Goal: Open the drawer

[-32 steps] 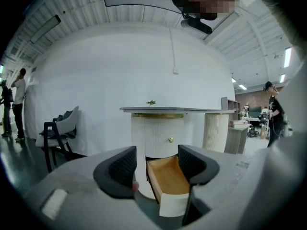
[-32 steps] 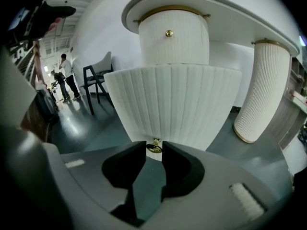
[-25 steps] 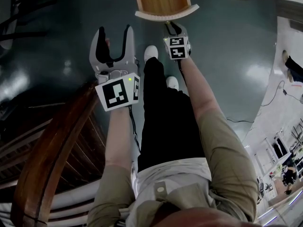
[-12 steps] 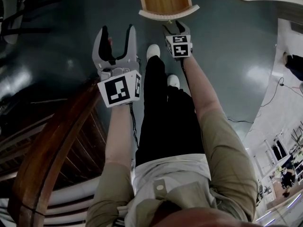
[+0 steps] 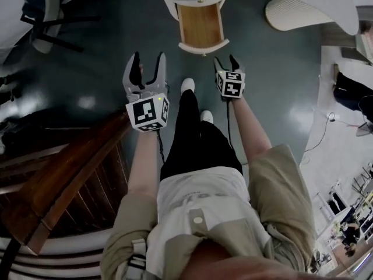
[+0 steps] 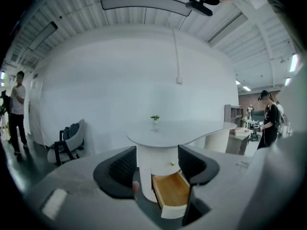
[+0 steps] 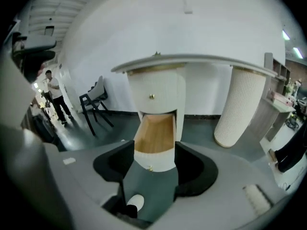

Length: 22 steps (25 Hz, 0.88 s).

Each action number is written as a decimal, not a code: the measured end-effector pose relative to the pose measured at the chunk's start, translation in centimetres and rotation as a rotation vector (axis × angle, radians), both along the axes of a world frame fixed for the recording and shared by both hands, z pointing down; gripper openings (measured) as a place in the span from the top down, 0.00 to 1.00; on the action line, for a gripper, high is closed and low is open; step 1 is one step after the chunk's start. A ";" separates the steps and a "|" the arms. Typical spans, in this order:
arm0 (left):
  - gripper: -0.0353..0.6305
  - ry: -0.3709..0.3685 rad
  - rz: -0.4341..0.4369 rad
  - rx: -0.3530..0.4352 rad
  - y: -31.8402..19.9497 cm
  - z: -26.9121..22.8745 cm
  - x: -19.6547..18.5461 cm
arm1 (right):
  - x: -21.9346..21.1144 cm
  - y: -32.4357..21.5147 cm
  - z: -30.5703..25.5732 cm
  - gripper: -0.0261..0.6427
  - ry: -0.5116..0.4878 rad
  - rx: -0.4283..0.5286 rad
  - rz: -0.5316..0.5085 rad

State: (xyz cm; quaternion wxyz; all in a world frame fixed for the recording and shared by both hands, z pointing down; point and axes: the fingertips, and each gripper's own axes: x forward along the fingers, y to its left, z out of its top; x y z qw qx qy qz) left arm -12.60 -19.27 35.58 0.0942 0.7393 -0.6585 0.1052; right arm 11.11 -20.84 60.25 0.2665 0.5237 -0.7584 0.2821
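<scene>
Two handheld grippers, both held over the dark floor and clear of the furniture.

- Left gripper: fingers wide apart, nothing between them.
- Right gripper: fingers have just been opening and stand wide, gripping nothing. The drawer shows beyond their gap, untouched.
- One pair of white shoes on the floor, below and between the grippers.
- One curved dark wooden rail at the person's left.
- Drawer: light wood inside, with a curved white front and a small brass knob. It is pulled well out of a round white pedestal, just ahead of the shoes.
- One second knob on the pedestal above it.
- One white surface atop the pedestal, bearing a small plant.
- One ribbed white column to the right.
- One dark chair to the left, farther back.
</scene>
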 end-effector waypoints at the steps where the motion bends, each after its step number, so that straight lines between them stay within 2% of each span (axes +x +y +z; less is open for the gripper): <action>1: 0.52 0.002 -0.001 0.007 0.0 -1.8 -0.1 | 0.6 -0.3 -2.9 0.56 0.004 0.026 0.006; 7: 0.52 0.030 -0.005 0.095 0.4 -13.1 -0.3 | 2.8 -2.9 -22.8 0.61 -0.015 0.291 0.015; 13: 0.52 0.033 0.016 0.158 2.7 -20.6 1.0 | 4.9 -1.9 -39.6 0.67 -0.102 0.537 0.034; 17: 0.56 0.049 0.008 0.209 3.7 -23.5 1.4 | 5.2 -0.4 -45.9 0.72 -0.116 0.671 0.050; 22: 0.71 0.004 0.030 0.298 3.3 -26.6 3.3 | 5.0 0.8 -49.2 0.85 -0.081 0.757 0.022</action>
